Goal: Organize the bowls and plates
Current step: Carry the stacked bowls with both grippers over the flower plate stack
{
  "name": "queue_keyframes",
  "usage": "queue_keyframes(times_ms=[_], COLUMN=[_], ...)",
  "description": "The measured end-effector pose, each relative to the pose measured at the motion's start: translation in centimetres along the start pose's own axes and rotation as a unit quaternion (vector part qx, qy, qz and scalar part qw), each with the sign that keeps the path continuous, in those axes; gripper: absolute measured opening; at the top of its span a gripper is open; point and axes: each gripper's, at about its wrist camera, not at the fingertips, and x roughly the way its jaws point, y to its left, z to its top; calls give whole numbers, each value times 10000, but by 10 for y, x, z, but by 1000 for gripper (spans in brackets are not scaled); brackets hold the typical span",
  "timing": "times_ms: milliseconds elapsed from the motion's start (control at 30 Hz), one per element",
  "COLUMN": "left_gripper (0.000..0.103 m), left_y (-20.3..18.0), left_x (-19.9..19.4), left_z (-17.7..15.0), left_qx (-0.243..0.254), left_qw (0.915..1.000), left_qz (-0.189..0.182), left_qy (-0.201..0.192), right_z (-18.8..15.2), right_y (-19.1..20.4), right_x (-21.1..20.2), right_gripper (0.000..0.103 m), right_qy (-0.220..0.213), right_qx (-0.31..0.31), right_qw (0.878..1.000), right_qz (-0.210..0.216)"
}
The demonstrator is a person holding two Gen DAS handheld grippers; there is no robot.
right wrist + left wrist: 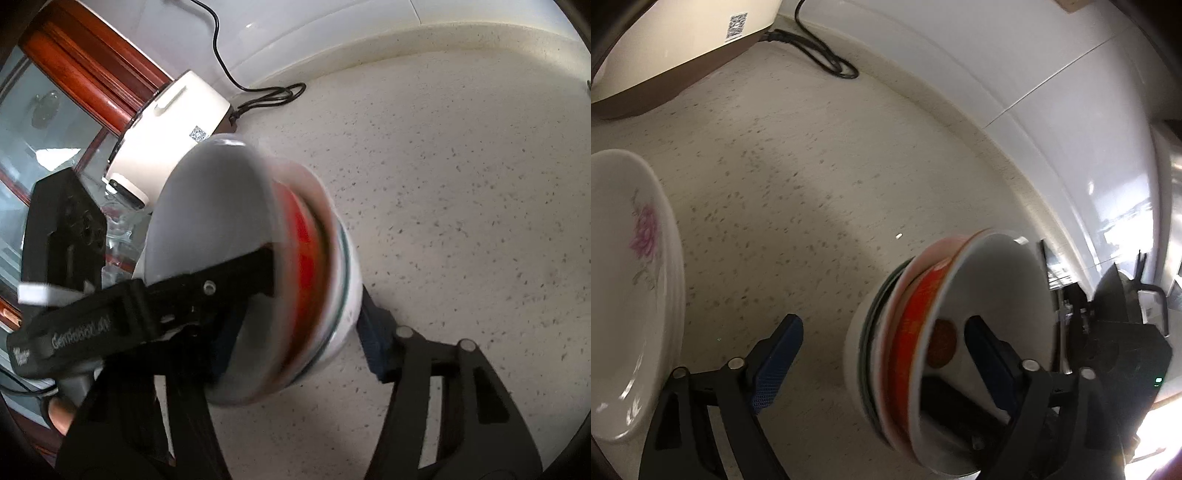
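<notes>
bowls [945, 350] nested on counter [798, 192]; plates [631, 295] left; appliance [683, 48] behind

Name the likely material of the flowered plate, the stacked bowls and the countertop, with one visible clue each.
Flowered plate: probably glazed porcelain; glossy white, pink flower print.
Stacked bowls: probably glazed ceramic; shiny rims, red band.
Countertop: seemingly stone or composite; cream, matte, dark flecks.

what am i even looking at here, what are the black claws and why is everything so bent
The black claws are two handheld grippers, one in each of a person's hands. Each carries a wide-angle camera, which bends the picture. One picture looks along the left gripper, the other along the right gripper. A stack of nested bowls stands between both pairs of fingers on the speckled counter; one finger of each reaches inside the top bowl. Blur hides whether either grips it. Beside it are flowered plates, a cream appliance and its black cord.
</notes>
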Motion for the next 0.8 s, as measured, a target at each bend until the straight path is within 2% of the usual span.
queue_keyframes(times_ms=[67,100,267,567,800], left_gripper=[67,64,64,68,68], left_y=[-2,-4,-3,4,5], left_x=[-3,-4,-7,-18,-17], left_z=[-4,-5,-10,-19,-20], left_qx=[58,50,-67,-325,-297], left_qw=[9999,9999,9998,9982,9978], left_qz=[-111,-110,-5,-124,-199], left_qy=[-55,-76,-198,-485,-563], right_z=[-1,-1,-1,0,1], right_y=[2,2,3,13,4], right_x=[2,2,1,-3,-4], right_gripper=[56,56,54,50,49], right_qy=[-11,-18,-62,-266,-272], right_qx=[-4,5,60,-80,189], right_qw=[10000,10000,9999,9996,9994], right_qz=[38,44,90,79,90])
